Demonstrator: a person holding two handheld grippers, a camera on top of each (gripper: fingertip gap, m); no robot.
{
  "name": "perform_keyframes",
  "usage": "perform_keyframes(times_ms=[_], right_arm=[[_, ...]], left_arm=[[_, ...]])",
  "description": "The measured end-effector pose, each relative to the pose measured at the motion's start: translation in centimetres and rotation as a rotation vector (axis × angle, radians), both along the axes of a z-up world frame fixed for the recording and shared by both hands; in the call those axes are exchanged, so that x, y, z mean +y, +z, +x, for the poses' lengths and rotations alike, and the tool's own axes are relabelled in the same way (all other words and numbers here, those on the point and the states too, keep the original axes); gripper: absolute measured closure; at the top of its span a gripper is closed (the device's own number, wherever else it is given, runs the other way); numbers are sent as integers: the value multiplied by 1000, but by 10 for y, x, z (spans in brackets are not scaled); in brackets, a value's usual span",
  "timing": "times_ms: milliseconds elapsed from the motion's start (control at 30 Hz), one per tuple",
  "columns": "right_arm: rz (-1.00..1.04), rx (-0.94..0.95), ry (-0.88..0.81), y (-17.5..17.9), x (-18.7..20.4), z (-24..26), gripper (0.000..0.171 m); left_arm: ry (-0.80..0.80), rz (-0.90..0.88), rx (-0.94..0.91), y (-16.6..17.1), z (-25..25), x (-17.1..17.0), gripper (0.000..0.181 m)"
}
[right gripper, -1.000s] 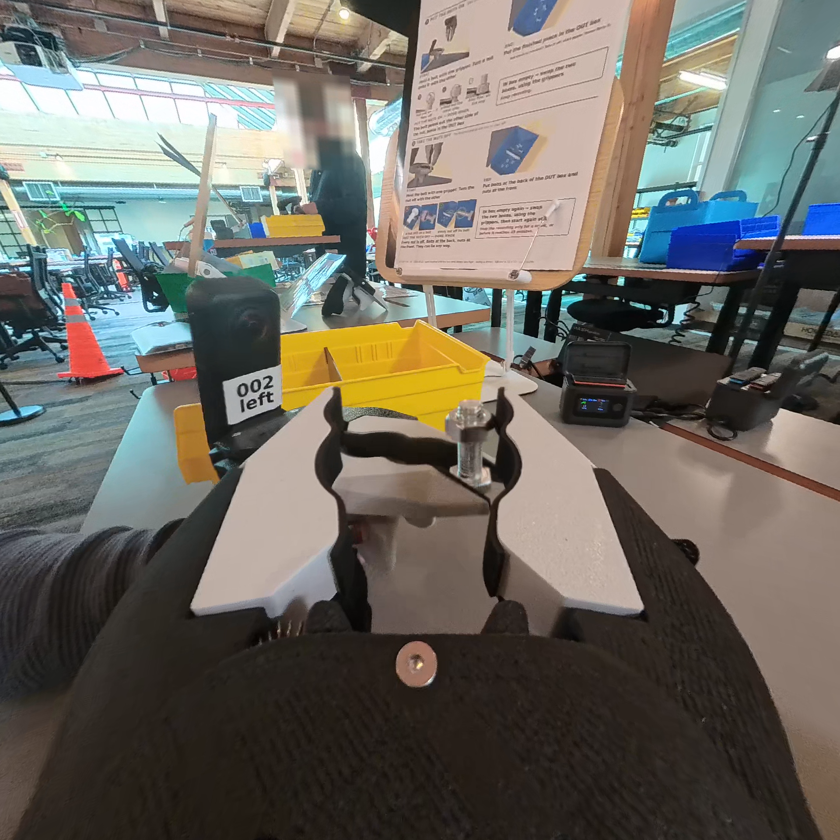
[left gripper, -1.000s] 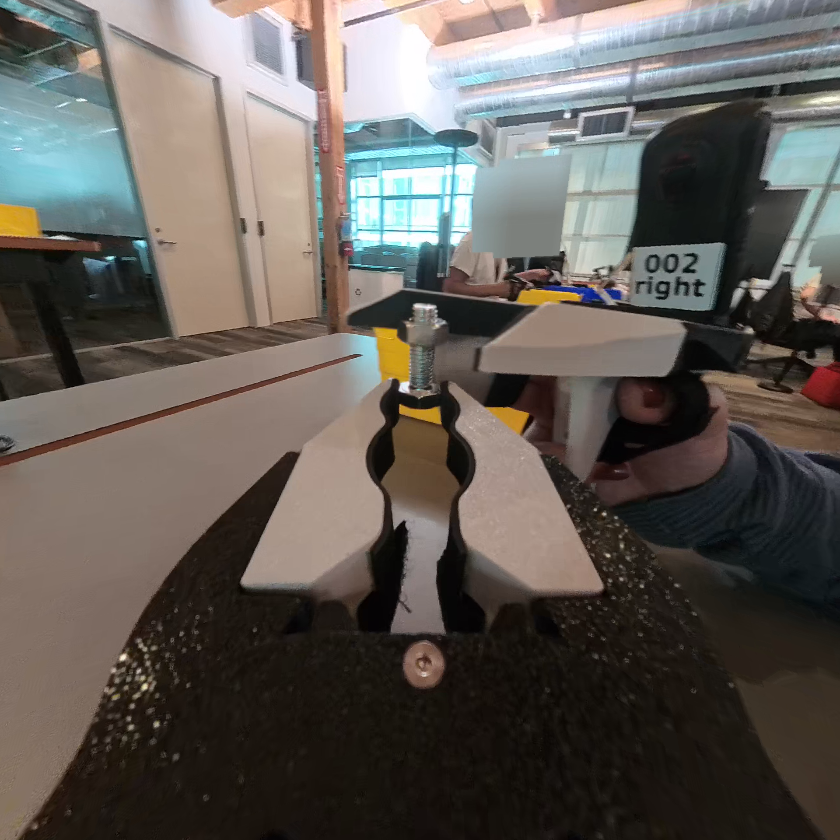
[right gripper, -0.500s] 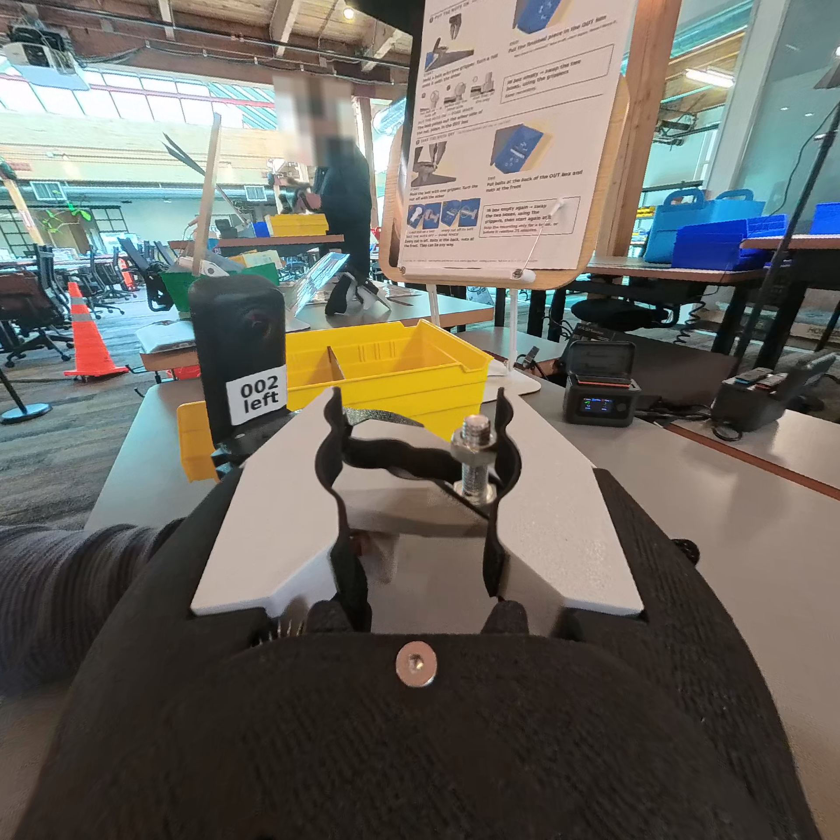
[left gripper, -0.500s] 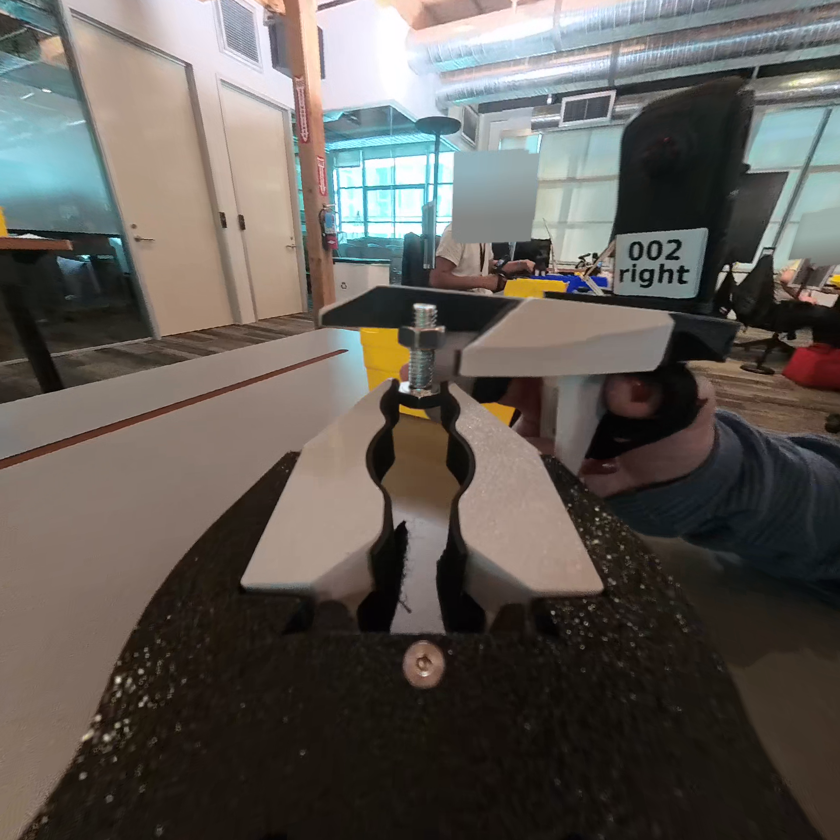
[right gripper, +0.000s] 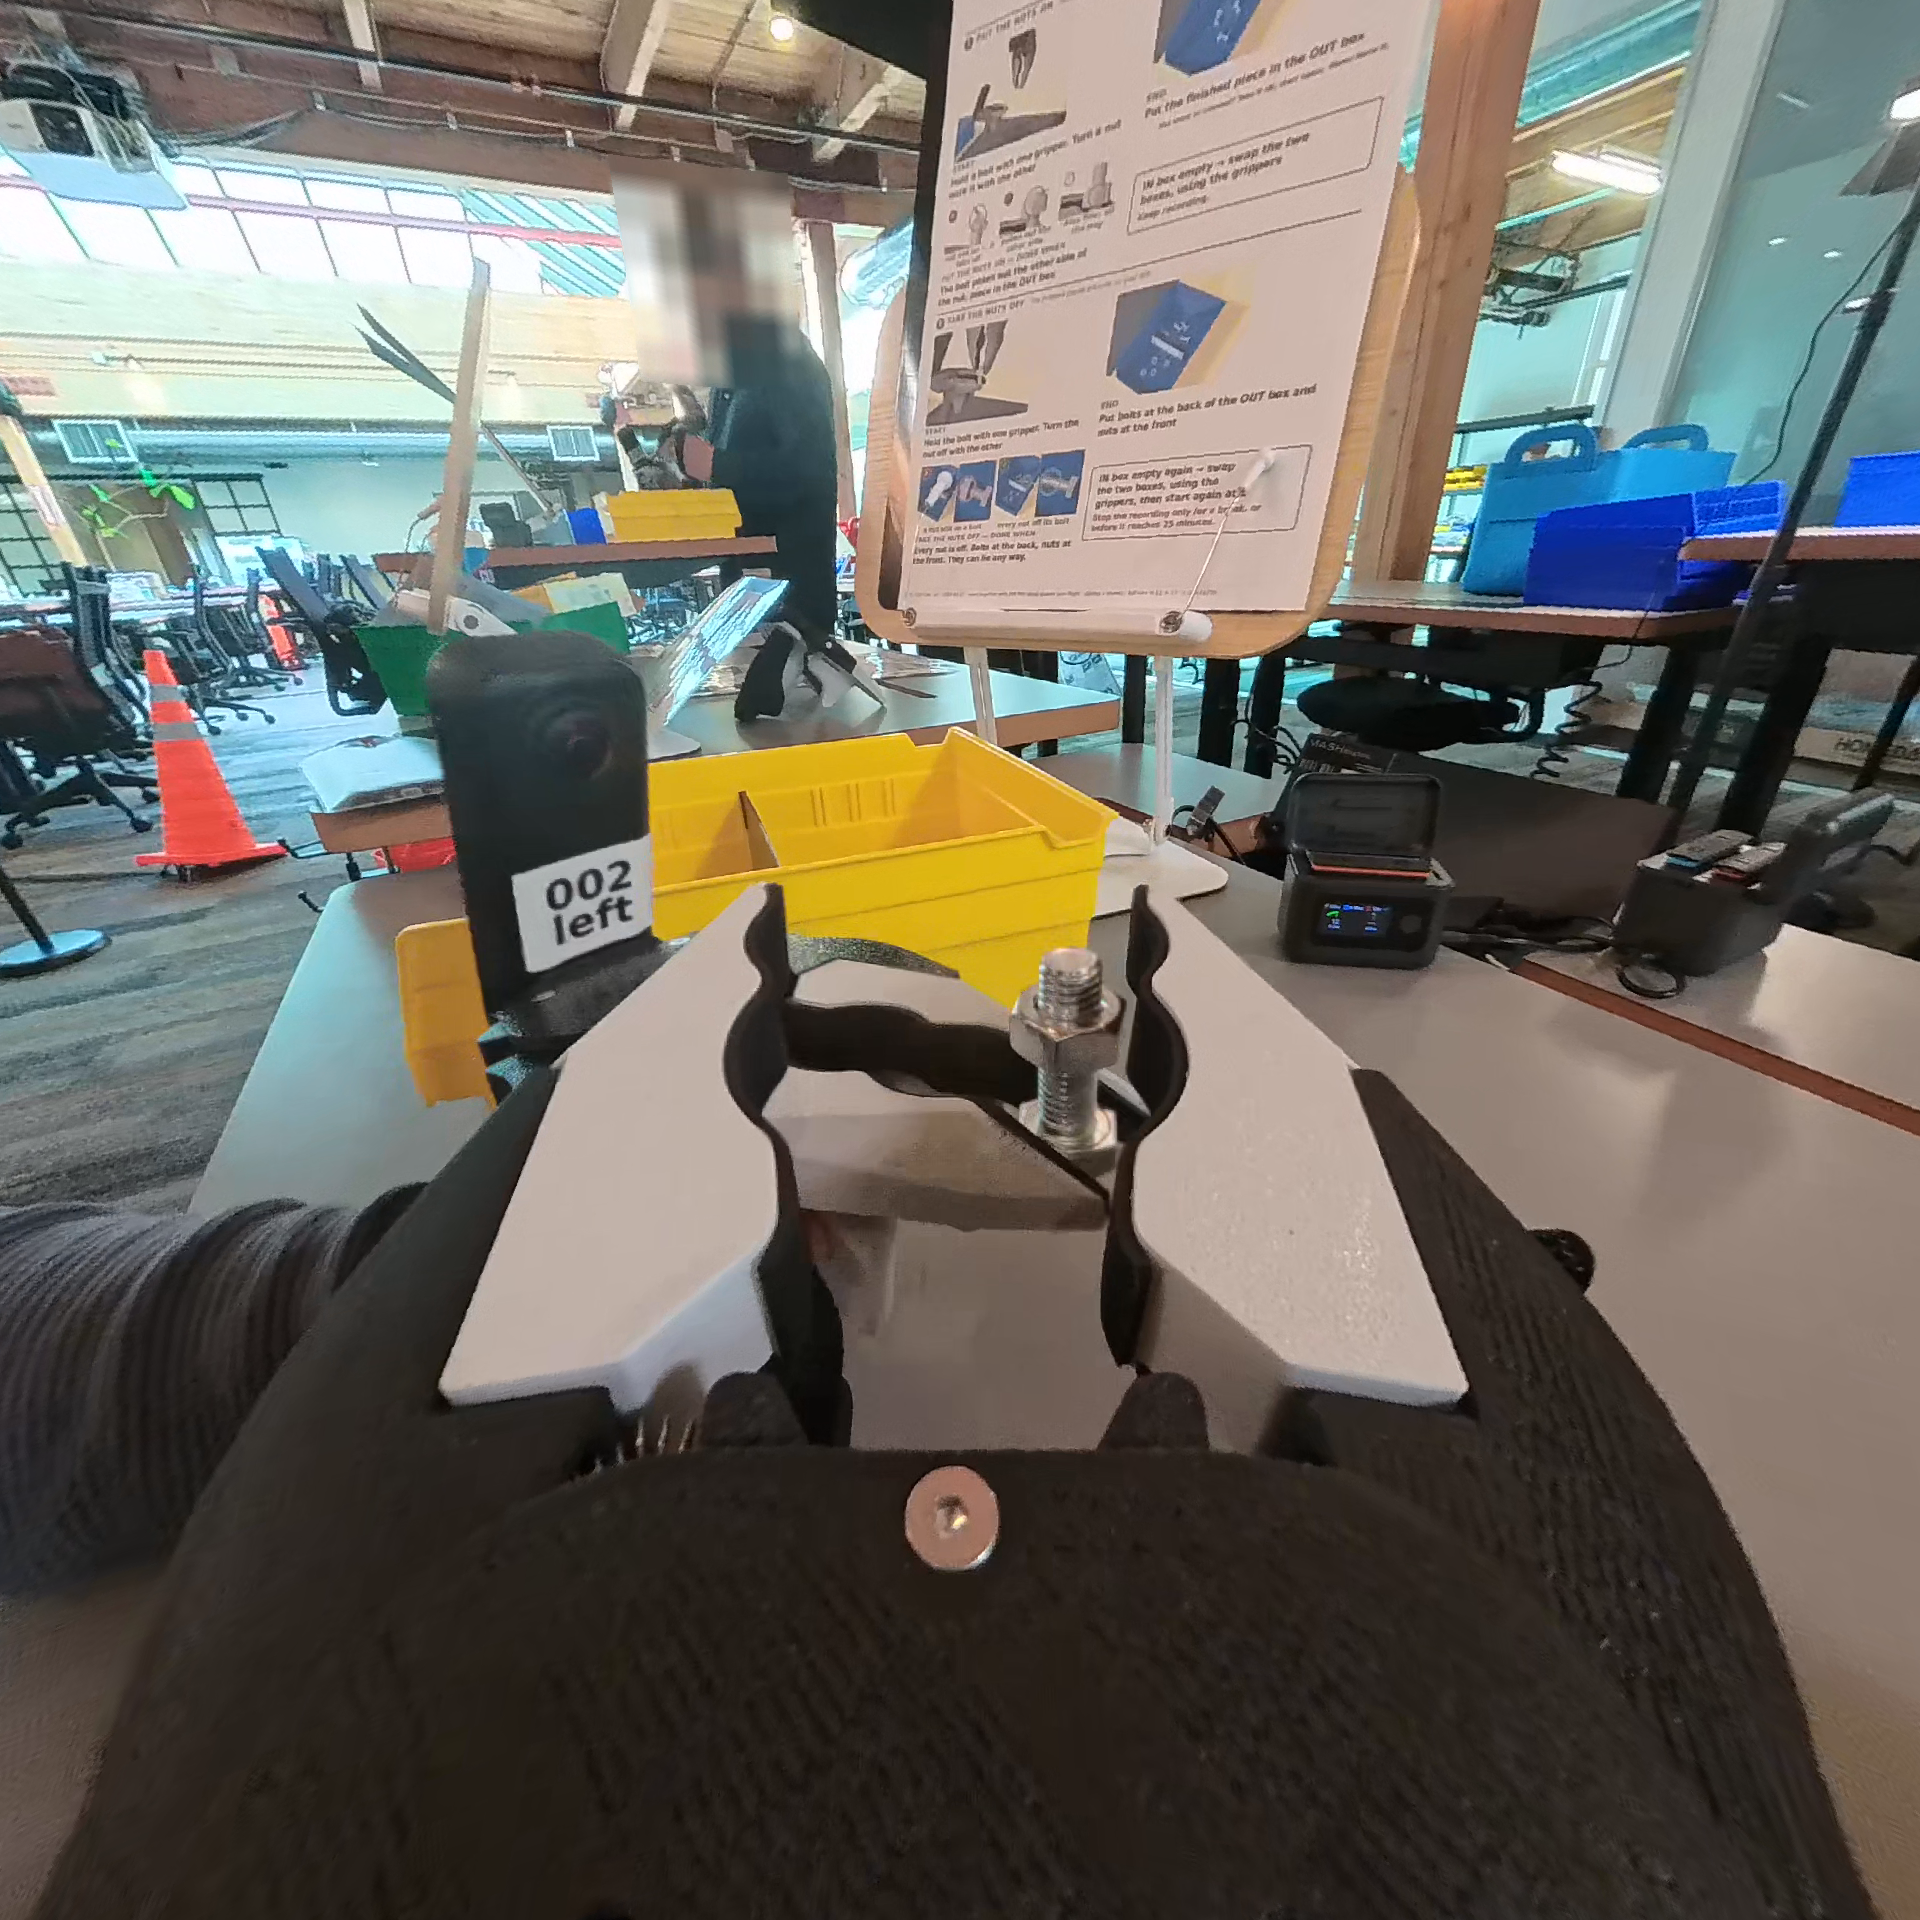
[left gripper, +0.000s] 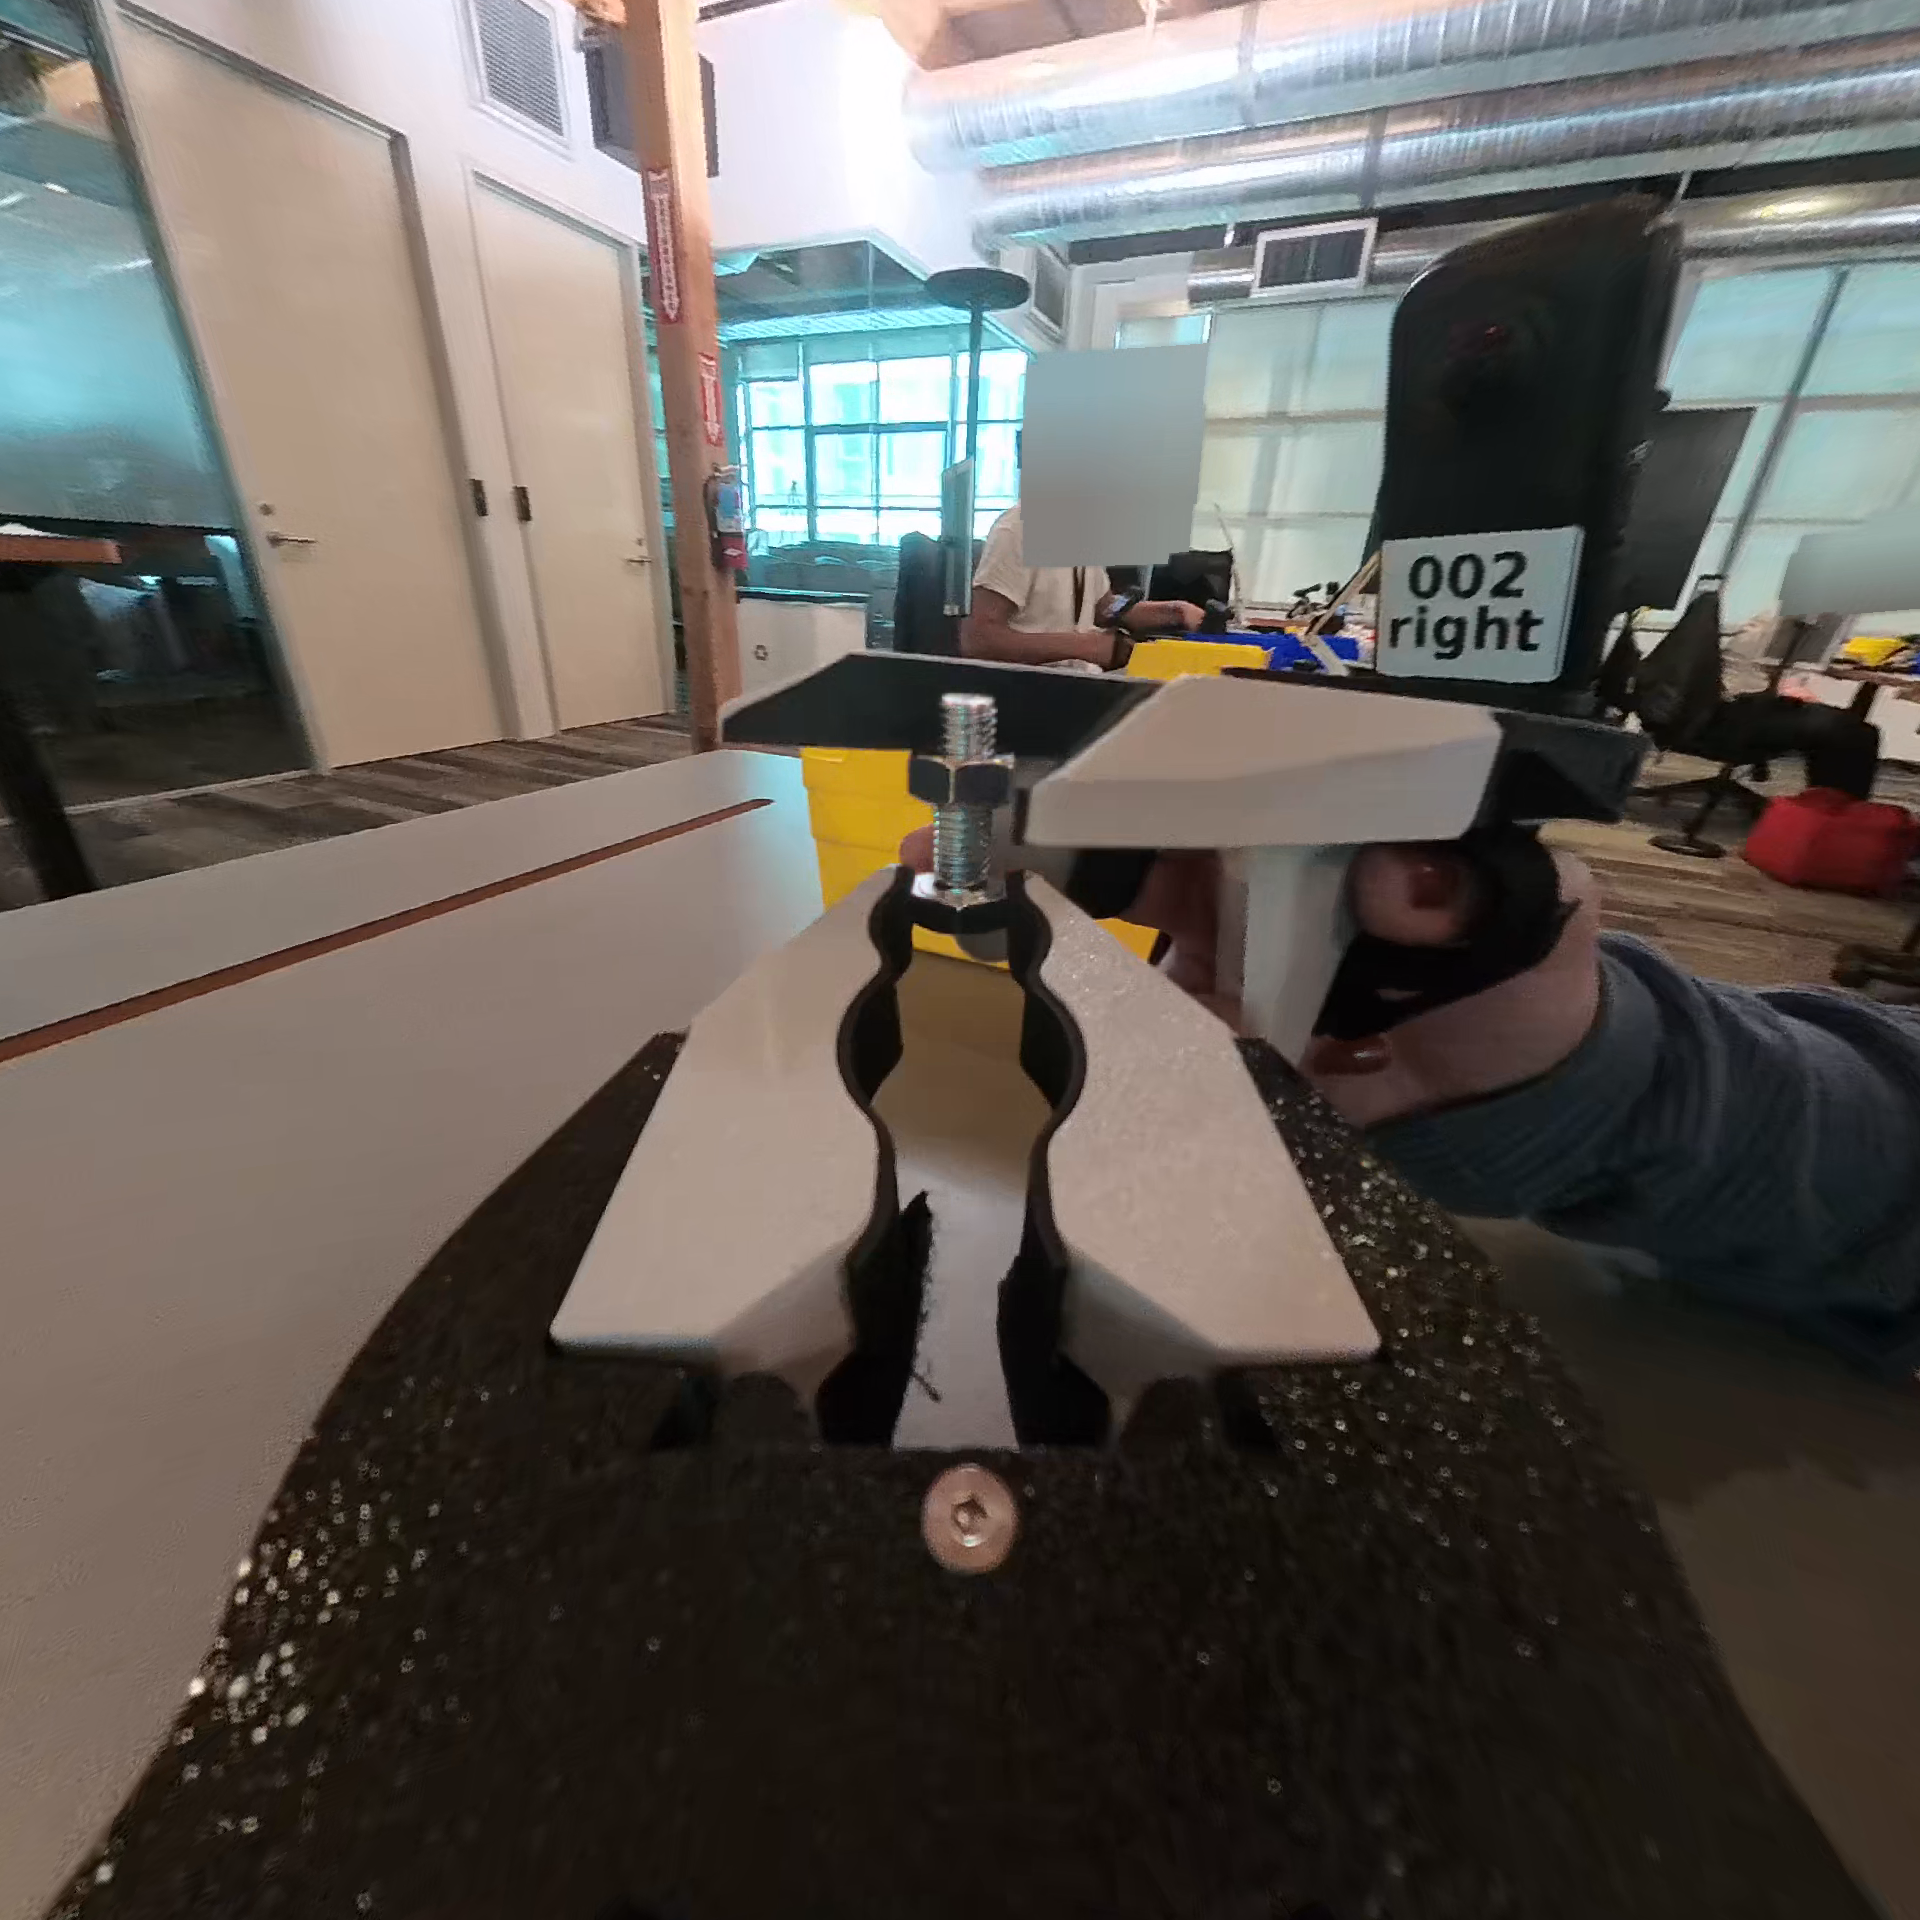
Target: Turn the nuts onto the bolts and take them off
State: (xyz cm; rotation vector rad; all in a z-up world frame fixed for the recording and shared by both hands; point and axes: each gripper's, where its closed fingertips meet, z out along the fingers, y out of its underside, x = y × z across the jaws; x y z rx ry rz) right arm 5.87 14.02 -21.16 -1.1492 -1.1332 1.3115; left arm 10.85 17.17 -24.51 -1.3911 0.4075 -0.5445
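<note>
A silver bolt [left gripper: 961, 831] stands upright with its head clamped between the tips of my left gripper [left gripper: 961, 906], which is shut on it. A hex nut [left gripper: 961, 774] sits on the thread a little below the bolt's tip. My right gripper [left gripper: 997, 743] reaches in from the right at the nut's height. In the right wrist view my right gripper [right gripper: 951, 935] is open, its fingers standing wide around the bolt [right gripper: 1070, 1091]. The nut [right gripper: 1068, 1023] lies close to its right finger [right gripper: 1247, 1143]. The left gripper's fingers [right gripper: 935, 1153] show below.
A yellow divided bin [right gripper: 883, 831] stands just behind the grippers on the grey table [left gripper: 312, 1091]. A second yellow bin [right gripper: 436, 997] is at its left. An instruction board on a stand [right gripper: 1143, 312] and a small black case [right gripper: 1361, 894] stand at the right. One gripper's finger ends stand about 6 cm off the other's.
The nut sits slightly lower on the bolt, with more thread showing above it. The right gripper has swung around the bolt and stayed open. The left gripper keeps its hold.
</note>
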Motion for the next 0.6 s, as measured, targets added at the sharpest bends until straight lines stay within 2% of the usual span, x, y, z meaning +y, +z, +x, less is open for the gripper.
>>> perform_keyframes(times_ms=[267,500,600], right_arm=[[9,-6,20,0,-4,0,108],[-2,-4,-12,0,3,1,107],[4,-13,4,-2,-1,-1,106]], left_arm=[[143,-35,-121,1,-38,7,165],[-16,1,-40,3,-3,-1,165],[-1,-5,-20,1,-2,0,165]])
